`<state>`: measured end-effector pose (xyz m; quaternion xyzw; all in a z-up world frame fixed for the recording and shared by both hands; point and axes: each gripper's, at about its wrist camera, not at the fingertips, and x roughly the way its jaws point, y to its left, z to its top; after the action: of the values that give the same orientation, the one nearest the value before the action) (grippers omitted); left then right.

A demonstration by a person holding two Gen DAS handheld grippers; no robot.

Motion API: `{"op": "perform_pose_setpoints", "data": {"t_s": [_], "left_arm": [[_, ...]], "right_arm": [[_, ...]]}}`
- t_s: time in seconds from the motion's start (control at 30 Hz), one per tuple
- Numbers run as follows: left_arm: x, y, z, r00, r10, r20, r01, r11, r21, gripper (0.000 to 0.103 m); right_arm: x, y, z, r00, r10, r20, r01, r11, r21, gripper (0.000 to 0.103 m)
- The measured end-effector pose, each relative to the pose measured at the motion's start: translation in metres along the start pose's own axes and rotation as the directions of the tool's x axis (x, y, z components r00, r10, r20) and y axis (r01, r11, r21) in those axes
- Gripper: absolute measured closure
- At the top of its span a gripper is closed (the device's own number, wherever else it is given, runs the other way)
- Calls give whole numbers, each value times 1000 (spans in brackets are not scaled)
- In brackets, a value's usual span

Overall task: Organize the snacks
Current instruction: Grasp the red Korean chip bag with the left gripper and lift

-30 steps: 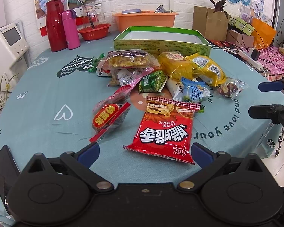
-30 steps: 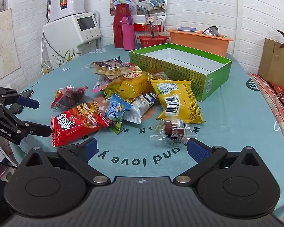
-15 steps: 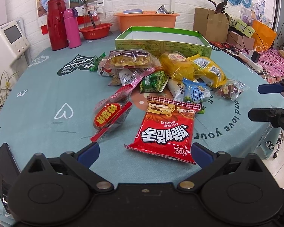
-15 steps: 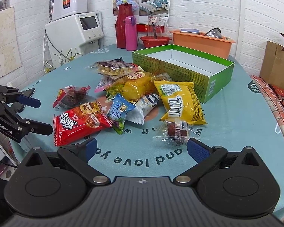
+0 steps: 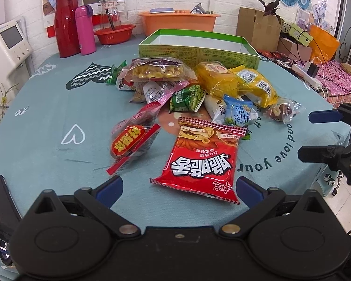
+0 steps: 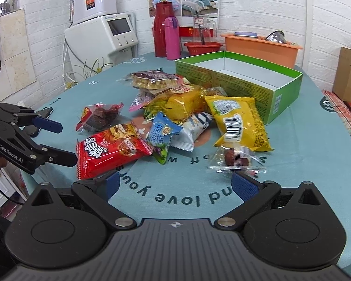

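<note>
A pile of snack packets lies mid-table in front of an open green box (image 5: 199, 49) (image 6: 241, 79) with nothing in it. Nearest my left gripper (image 5: 179, 188) is a red snack bag (image 5: 201, 161) (image 6: 112, 149); the gripper is open and holds nothing. My right gripper (image 6: 177, 185) is open too, just short of a clear-wrapped red candy (image 6: 236, 159) (image 5: 280, 111). Behind lie yellow bags (image 6: 238, 121) (image 5: 255, 89), a blue packet (image 6: 161, 133) and a red-labelled bag of dried fruit (image 5: 131, 140). Each view shows the other gripper, the right gripper (image 5: 316, 135) and the left gripper (image 6: 63, 142), at the table's edge.
A red thermos (image 5: 65, 23), pink bottle (image 5: 84, 30), red basin (image 5: 113, 32) and orange tub (image 5: 177, 22) stand at the back. A dark phone (image 5: 0, 210) lies at the near left edge. A white appliance (image 6: 105, 35) stands beyond the round table.
The right gripper has shifted a little left, so the pile sits further right in its view. The left gripper has barely moved. Both have stayed open.
</note>
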<state>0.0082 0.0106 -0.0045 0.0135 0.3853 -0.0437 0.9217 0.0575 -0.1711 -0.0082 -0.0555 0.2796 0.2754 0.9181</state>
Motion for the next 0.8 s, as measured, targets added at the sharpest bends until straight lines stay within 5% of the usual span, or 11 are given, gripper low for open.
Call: {"op": "perform_pose_setpoints", "data": {"t_s": [0.43,0.63,0.8], "left_arm": [[7,8,4,1000,-17,-19,16,999,-29,0],[16,12,7,996,-71,-53,68,996,-53,0],[21,23,13,982,-175,-66,166,978,-124,0]], "right_arm": [[12,7,1,998,57,8,-56,996,-67,0],[18,7,-4,993,95,76,-92,995,-44,0],[35,6,-2,964,263,25,-264,964,43,0]]}}
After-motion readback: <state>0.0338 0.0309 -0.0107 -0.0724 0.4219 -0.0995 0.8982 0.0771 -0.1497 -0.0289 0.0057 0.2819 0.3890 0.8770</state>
